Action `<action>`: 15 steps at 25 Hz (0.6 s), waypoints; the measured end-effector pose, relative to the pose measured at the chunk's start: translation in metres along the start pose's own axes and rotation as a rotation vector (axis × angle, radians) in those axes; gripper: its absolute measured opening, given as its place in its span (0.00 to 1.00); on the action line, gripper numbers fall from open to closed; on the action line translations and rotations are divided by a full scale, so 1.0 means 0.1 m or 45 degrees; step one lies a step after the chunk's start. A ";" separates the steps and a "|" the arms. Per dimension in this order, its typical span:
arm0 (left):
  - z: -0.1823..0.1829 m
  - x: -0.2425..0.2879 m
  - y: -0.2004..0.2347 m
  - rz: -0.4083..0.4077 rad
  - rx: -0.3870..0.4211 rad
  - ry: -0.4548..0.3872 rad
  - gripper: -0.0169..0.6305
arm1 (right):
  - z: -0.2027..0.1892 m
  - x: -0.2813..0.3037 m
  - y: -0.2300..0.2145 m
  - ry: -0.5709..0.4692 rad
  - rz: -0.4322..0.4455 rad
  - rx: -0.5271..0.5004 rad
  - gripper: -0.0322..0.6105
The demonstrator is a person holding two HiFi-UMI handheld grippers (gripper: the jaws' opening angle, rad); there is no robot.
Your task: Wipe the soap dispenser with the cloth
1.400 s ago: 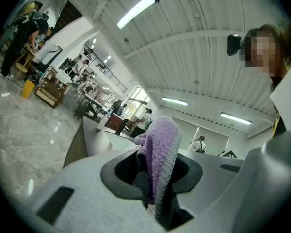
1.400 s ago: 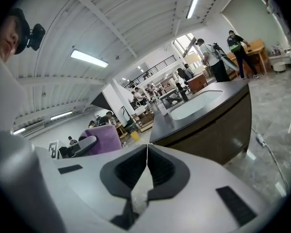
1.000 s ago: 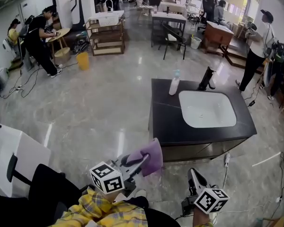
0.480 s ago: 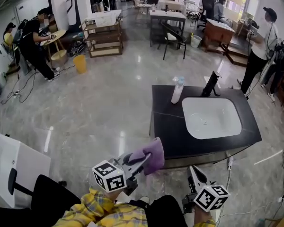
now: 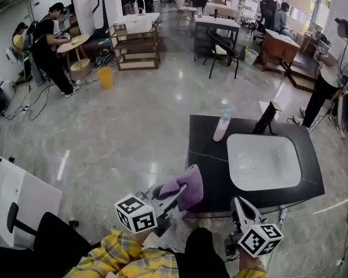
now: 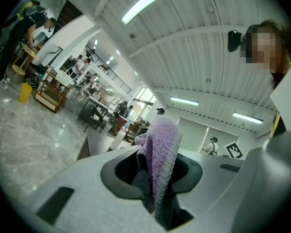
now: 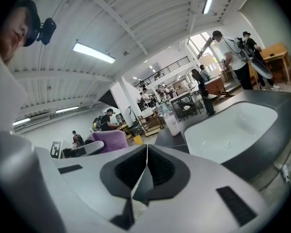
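Your left tool [image 5: 175, 197] is pinching the purple cloth [image 5: 187, 185]. The jaws clamp on a fold, and the rest stands up past the tips as a loose pad. That leaves a soft face out in front, which is probably what you want meeting the bottle first. The left hand sits low in front of your body, with the tool aimed toward 1 o'clock at the dark table [image 5: 204, 158].

Your right tool [image 5: 241, 207] is pressed together with nothing between its jaws. It is held beside your right hip and points toward 12 o'clock at the near edge of the table. My guess is that it is free to steady the bottle once you are close.

The soap dispenser [image 5: 222, 123] stands upright near the table's far left corner, at about 1 o'clock from the cloth and well apart from it. The white sink [image 5: 264, 162] lies at its 4 o'clock, and the black faucet [image 5: 268, 117] is at its 3 o'clock.

Neither tool is over the table yet, so wiping has not begun. The bottle looks light and tall, so a sideways push could tip it.
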State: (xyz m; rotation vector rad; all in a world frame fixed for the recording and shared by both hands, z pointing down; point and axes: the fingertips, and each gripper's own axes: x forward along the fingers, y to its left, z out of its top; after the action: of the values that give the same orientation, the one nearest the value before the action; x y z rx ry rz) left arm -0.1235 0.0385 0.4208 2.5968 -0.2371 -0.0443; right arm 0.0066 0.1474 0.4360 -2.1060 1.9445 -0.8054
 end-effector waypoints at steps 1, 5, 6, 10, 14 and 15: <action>0.03 0.08 0.06 0.020 -0.005 -0.009 0.16 | 0.07 0.07 -0.04 0.002 0.019 -0.012 0.06; 0.17 0.47 0.21 0.066 0.003 -0.015 0.16 | 0.38 0.35 -0.30 0.030 0.064 -0.048 0.06; 0.21 0.59 0.25 0.076 0.009 -0.016 0.16 | 0.47 0.42 -0.39 0.035 0.070 -0.052 0.06; 0.33 0.99 0.37 0.115 0.017 -0.030 0.16 | 0.76 0.66 -0.71 0.049 0.093 -0.056 0.06; 0.44 1.33 0.51 0.165 0.037 -0.041 0.16 | 1.00 0.91 -0.97 0.062 0.129 -0.066 0.06; 0.48 1.42 0.55 0.178 0.043 -0.046 0.16 | 1.06 0.97 -1.02 0.065 0.140 -0.070 0.06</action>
State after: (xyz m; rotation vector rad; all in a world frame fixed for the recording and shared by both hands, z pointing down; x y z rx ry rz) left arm 0.0034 -0.0570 0.4099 2.6072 -0.4358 -0.0380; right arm 0.1484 0.0438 0.4209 -2.0060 2.1112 -0.8005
